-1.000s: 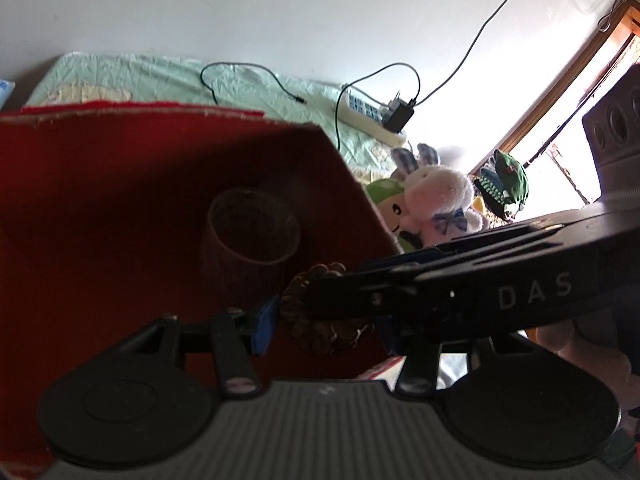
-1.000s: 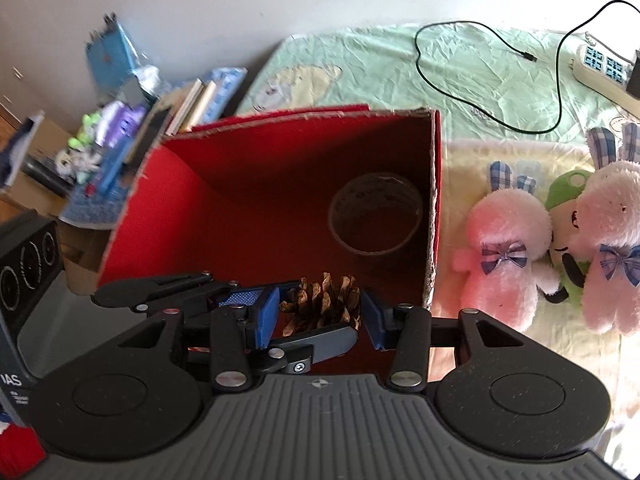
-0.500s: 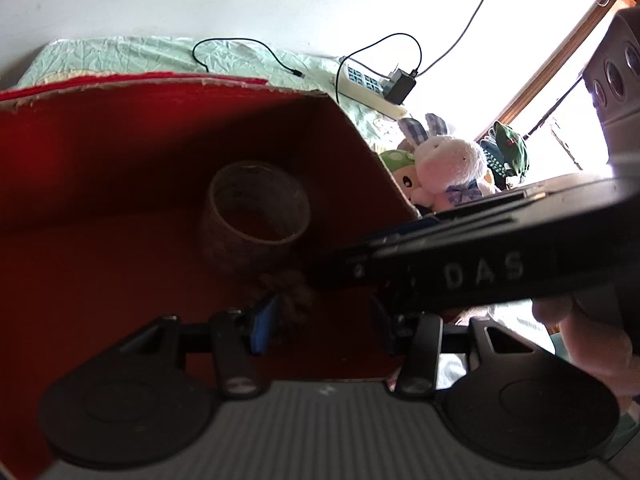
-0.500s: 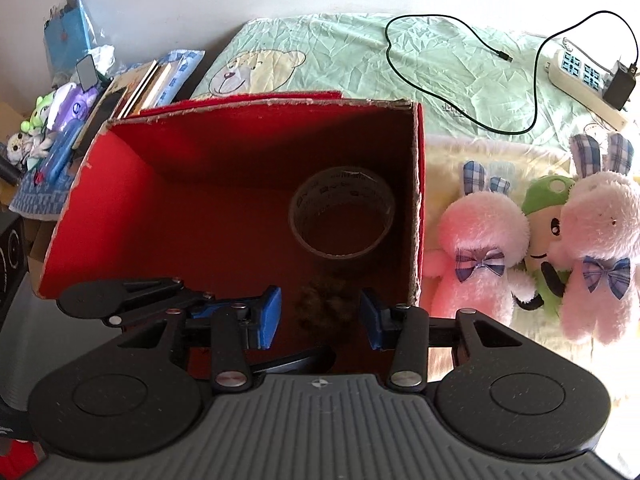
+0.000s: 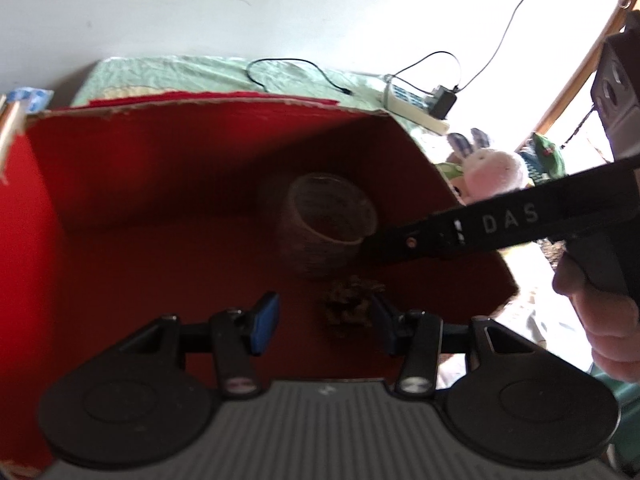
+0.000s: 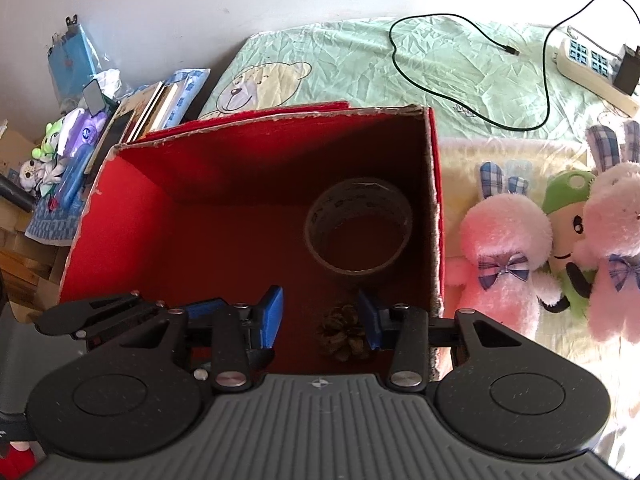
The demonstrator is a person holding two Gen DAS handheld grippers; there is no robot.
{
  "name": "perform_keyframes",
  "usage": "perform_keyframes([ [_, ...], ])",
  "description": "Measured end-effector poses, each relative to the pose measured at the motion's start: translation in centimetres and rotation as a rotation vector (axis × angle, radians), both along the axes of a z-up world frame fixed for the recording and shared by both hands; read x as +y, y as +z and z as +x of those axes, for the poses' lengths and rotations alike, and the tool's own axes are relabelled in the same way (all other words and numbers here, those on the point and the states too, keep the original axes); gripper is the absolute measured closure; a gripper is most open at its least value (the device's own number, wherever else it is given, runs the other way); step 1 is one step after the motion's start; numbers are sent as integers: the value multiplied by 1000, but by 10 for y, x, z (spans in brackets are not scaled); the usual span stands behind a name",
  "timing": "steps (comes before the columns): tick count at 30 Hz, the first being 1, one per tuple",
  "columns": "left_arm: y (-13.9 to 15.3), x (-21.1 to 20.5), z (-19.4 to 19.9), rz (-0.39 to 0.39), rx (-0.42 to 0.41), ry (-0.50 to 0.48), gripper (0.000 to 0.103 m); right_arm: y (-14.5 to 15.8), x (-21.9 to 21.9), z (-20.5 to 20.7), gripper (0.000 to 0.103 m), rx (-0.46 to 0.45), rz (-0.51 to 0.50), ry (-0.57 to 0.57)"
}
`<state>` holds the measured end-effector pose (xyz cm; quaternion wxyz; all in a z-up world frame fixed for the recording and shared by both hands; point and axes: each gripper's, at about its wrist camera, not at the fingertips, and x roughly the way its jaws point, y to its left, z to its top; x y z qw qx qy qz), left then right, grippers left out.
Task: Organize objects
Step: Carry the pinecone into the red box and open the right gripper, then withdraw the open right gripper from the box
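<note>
A brown pine cone [image 5: 350, 304] [image 6: 340, 334] lies loose on the floor of the red cardboard box [image 5: 160, 184] [image 6: 200, 184], just in front of a roll of clear tape [image 5: 328, 224] [image 6: 358, 226] in the box's right rear corner. My left gripper [image 5: 325, 322] hangs open over the box, with the cone near its right pad. My right gripper [image 6: 320, 320] is open too, above the cone and holding nothing. In the left wrist view a finger of the right gripper [image 5: 508, 220] crosses from the right, held by a hand [image 5: 600, 320].
The box stands on a green bedsheet [image 6: 440, 60]. Two pink plush rabbits [image 6: 500, 248] and a green plush [image 6: 568, 232] lie right of the box. A power strip [image 6: 588, 60] with a black cable [image 6: 400, 60] lies behind. Books and clutter [image 6: 152, 108] sit at the left.
The pine cone was up between the gripper fingers a second ago; it now rests on the box floor. Both grippers have risen and drawn back from it.
</note>
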<state>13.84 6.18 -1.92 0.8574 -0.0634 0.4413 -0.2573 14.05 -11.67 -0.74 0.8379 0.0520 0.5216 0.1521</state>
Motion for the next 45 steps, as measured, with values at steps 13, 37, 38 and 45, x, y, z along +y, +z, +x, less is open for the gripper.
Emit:
perform_keyframes([
  [13,12,-13,-13,191,-21,108,37,-1,-7,-13,59,-54,47,-54],
  [37,45,-24,-54,391,-79,329,26,11,-28,-58,58,-152,154,-75],
  [38,47,-24,-56,392,-78,340,26,12,-29,-59,58,-156,158,-72],
  [45,57,-28,-71,403,-93,390,24,17,-34,-76,58,-199,189,-51],
])
